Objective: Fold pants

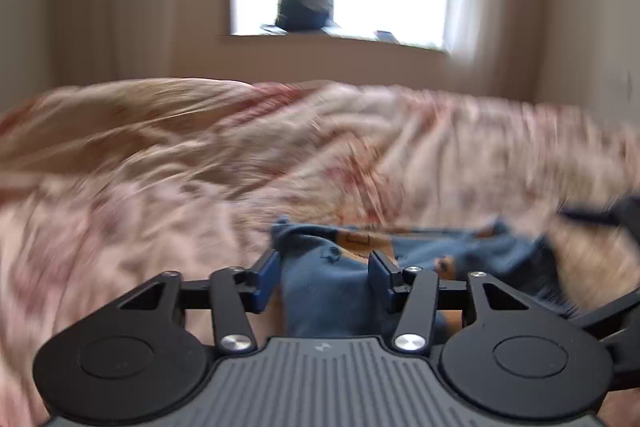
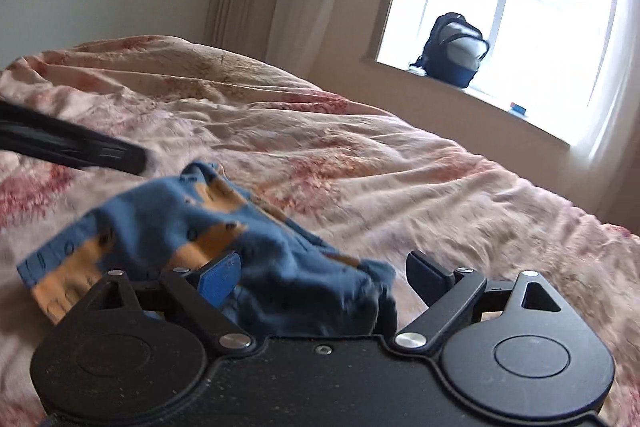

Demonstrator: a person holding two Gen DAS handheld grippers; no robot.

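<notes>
Bed (image 2: 400, 167) with rumpled pink floral cover extends wide toward the window wall, bare cloth on every side. Blue-and-orange pants (image 2: 192, 223) lie bunched near its front edge. Left gripper (image 1: 323, 273) stands parted, fabric between its jaws. Right gripper (image 2: 324, 277) spread wide over the bunched fabric, not clamped.

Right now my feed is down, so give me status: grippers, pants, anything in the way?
Both grippers open: left gripper, right gripper, cloth between jaws, unclamped. Pants bunched on bedspread, unfolded. Nothing in the way.
</notes>
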